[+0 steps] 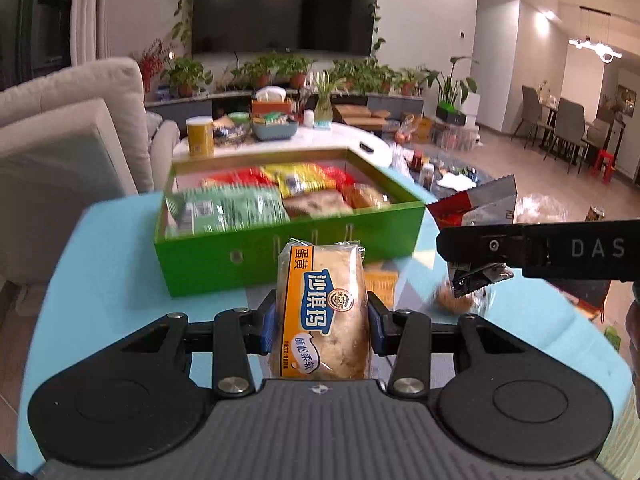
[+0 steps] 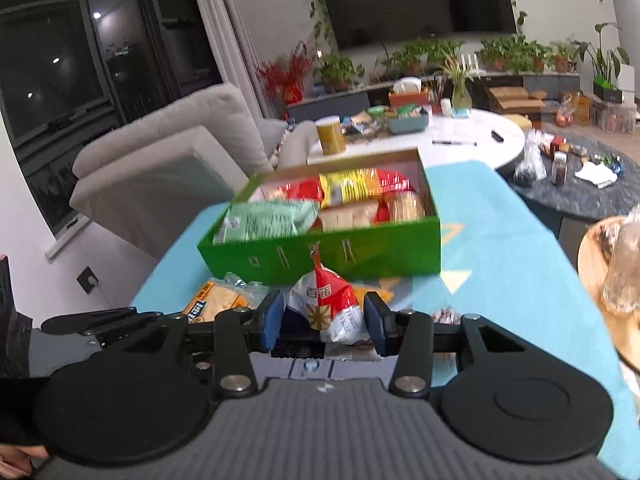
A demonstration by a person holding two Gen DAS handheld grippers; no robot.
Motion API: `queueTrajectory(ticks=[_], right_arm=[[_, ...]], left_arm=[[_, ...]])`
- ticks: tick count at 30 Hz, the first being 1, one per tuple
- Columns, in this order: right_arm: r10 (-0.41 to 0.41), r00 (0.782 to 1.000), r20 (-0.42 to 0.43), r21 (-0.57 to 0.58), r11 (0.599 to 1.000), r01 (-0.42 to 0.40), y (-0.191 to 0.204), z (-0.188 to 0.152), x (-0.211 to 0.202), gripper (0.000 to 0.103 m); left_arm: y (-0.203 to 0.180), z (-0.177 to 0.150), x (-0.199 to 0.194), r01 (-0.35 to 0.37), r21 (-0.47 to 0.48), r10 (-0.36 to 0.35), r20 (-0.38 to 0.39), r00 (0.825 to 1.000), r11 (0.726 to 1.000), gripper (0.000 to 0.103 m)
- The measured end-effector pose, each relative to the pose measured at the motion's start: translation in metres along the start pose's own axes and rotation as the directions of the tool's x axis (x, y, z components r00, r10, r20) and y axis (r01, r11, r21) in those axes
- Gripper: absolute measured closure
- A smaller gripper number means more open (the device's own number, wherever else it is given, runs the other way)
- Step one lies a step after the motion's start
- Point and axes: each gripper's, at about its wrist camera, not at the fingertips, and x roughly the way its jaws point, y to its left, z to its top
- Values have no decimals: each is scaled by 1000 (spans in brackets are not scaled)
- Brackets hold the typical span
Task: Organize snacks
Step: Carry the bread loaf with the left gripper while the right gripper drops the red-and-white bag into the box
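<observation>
A: How far is the sorting advanced?

B: The green box [image 1: 288, 236] on the counter [image 1: 100, 248] is seen nearly filled with packets; two snacks remain outside it.

A: And relative to the tongs?

B: The yellow cake pack [image 1: 322, 312] is clamped upright between the left tongs [image 1: 322, 320]; the red-white packet [image 2: 326, 308] is gripped by the right tongs [image 2: 324, 320], just short of the box.

Warm indoor light from ceiling spots above television [image 1: 285, 8], glaring in its dark screen. Motion blur over packets in green box [image 1: 256, 256]. Strong fisheye bending toward edges. Night-dark window [image 2: 60, 80] left of television.
</observation>
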Motion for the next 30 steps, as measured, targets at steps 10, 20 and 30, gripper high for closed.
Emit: queueTrajectory(ticks=[10, 20, 30], right_arm=[[11, 999, 53, 10, 1000, -11, -6, 28, 9, 25], [16, 996, 84, 29, 999, -19, -18, 59, 32, 25], [0, 998, 65, 44, 999, -3, -36, 74, 70, 25]], left_arm=[[10, 39, 0, 6, -3, -5, 78, 997, 1000, 63], [24, 80, 33, -6, -25, 9, 95, 995, 1000, 63], [24, 105, 83, 8, -33, -5, 78, 997, 999, 63]])
